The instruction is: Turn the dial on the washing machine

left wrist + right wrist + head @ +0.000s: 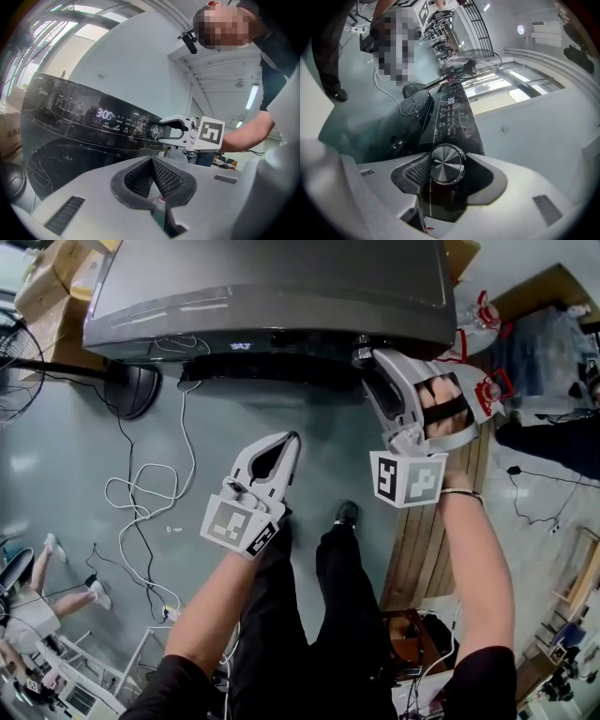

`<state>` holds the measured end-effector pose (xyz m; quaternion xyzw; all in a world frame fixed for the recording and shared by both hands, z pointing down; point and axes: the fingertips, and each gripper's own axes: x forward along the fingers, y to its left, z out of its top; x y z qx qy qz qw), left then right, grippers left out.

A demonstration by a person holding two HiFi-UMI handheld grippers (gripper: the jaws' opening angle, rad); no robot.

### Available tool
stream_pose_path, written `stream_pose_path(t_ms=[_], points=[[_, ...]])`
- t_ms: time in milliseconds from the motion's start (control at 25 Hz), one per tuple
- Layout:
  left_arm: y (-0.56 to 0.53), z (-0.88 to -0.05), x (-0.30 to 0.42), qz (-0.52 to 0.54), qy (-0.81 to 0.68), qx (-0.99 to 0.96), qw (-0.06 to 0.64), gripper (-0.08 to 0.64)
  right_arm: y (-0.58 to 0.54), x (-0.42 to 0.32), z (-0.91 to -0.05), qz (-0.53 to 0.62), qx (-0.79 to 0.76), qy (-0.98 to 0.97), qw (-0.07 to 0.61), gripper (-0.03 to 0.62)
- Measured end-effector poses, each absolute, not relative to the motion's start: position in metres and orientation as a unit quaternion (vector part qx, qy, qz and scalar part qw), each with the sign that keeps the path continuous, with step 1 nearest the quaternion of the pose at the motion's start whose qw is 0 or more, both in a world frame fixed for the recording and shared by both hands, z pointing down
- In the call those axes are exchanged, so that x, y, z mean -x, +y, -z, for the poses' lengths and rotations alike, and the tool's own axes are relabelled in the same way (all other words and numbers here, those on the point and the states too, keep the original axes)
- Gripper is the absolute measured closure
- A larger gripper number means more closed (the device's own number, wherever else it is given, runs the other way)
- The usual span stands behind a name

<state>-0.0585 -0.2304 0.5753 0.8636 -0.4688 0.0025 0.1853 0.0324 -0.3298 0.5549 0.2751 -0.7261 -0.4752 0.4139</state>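
Note:
A dark grey washing machine (272, 287) stands ahead, its front panel facing me. Its silver dial (360, 353) sits at the panel's right end. My right gripper (367, 360) is shut on it. In the right gripper view the dial (446, 163) fills the gap between the two pads, and the control panel (451, 117) runs away behind it. In the left gripper view the lit display (104, 115) shows left of the dial (157, 132). My left gripper (291, 437) hangs shut and empty in front of the machine, below the panel and left of the dial.
A floor fan (14, 352) with a round base (131, 390) stands to the machine's left. White cables (141, 502) loop over the grey floor. Cardboard boxes (56, 277) lie at the back left and wooden boards (422, 549) at the right. A seated person (28, 606) is at the lower left.

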Motion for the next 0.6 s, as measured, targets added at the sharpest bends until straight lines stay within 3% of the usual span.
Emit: stream_pose_path(t_ms=[600], points=[[-0.2271, -0.5674, 0.0579, 0.005, -0.494, -0.851, 0.179, 0.545, -0.3284, -0.0313, -0.5556, 0.525, -0.203, -0.706, 0.43, 0.35]])
